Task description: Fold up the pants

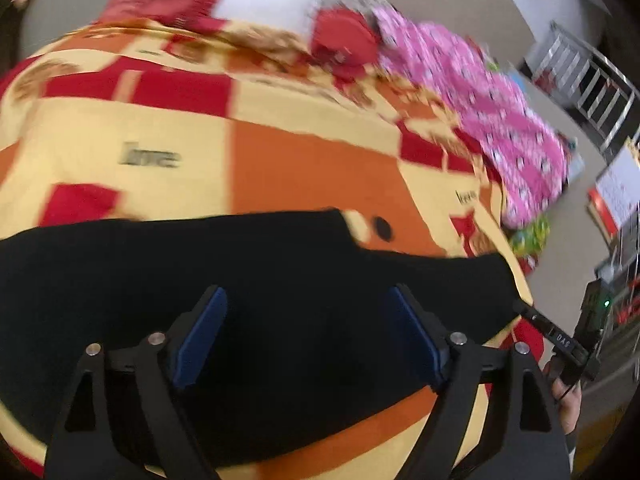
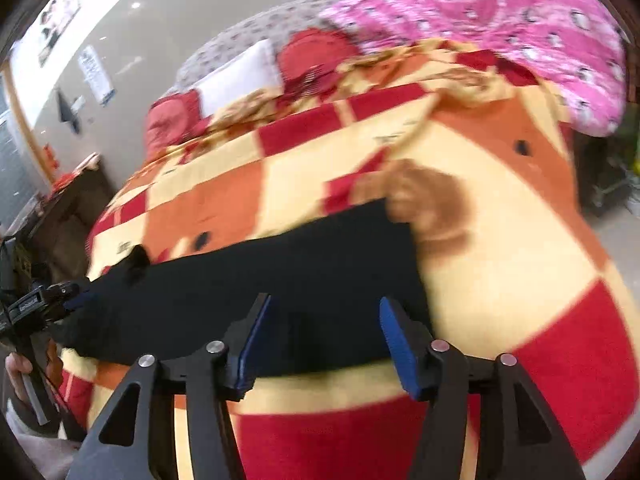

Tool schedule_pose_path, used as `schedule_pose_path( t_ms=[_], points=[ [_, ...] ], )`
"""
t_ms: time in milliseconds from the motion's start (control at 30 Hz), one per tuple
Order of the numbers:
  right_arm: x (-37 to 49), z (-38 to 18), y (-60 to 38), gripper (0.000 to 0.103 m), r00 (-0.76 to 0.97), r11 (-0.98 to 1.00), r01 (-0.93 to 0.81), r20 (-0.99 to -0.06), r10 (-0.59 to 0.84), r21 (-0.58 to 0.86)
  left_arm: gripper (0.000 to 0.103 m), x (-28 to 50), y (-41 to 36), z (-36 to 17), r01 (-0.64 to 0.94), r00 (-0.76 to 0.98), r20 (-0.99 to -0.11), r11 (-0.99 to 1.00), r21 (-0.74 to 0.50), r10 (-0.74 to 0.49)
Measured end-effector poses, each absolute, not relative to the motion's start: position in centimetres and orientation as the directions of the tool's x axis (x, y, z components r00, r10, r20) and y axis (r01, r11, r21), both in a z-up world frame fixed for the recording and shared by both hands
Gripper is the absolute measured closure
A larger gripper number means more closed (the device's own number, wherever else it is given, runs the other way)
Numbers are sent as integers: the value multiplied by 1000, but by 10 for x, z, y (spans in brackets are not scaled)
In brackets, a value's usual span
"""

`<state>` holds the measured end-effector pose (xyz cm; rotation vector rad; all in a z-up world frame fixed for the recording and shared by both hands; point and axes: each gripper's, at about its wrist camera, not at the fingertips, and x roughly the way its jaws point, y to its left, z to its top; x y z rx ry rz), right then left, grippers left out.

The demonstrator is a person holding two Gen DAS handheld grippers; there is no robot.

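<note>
Black pants (image 1: 168, 280) lie flat on a bed covered by a yellow, orange and red checked blanket (image 1: 304, 152). My left gripper (image 1: 308, 300) hovers over the pants with its blue pads (image 1: 204, 336) wide apart and nothing pinched between them. In the right wrist view the same pants (image 2: 280, 264) stretch across the blanket (image 2: 520, 264). My right gripper (image 2: 326, 312) is open above their near right corner, its pads (image 2: 394, 340) clear of the cloth. The other hand-held gripper shows at the far edge of each view.
A pink patterned quilt (image 1: 480, 92) is heaped along the bed's right side. Red cushions (image 1: 344, 44) and a white pillow (image 1: 264, 4) sit at the head. A metal rack (image 1: 584, 76) stands on the floor beyond the bed. Both pictures are motion-blurred.
</note>
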<state>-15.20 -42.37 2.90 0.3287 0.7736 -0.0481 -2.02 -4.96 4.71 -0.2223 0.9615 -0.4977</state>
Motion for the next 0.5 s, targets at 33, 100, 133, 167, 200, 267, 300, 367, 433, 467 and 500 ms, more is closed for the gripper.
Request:
schedule_pose_path(
  t_ms=[33,100,133,167,200,267,300,367,433,467,500],
  points=[
    [-155,28,-431,45,719,944,181,-692,65,276,20,-18,-59,46,321,451,-734,859,-398,-508],
    [-161,26,-445,43,721,932,219,-691,44,289,20,-13,-82,43,359,413,-737,839,-408,-535],
    [-164,24,-450,42,720,928,229,-692,41,293,20,-13,-90,42,370,407,-741,838,-401,-534],
    [-166,21,-456,42,718,924,238,-695,39,298,20,-12,-100,42,382,406,-744,838,-389,-530],
    [-166,19,-460,42,713,921,246,-700,40,303,20,-12,-107,42,392,406,-745,837,-381,-529],
    [-166,15,-462,42,708,917,256,-705,37,305,17,-13,-119,44,409,413,-747,839,-358,-521],
    [-166,13,-463,42,706,916,259,-707,37,306,16,-14,-122,45,412,418,-745,839,-355,-520],
    [-165,12,-464,42,705,915,262,-708,36,307,14,-15,-126,46,409,429,-740,842,-351,-517],
    [-164,12,-465,42,709,913,261,-704,39,314,14,-17,-127,49,412,439,-737,844,-343,-514],
    [-164,11,-465,42,710,913,260,-703,41,315,14,-18,-129,53,427,444,-727,837,-342,-524],
    [-164,11,-464,42,711,913,258,-702,42,316,14,-19,-130,55,438,445,-721,831,-343,-532]
  ],
)
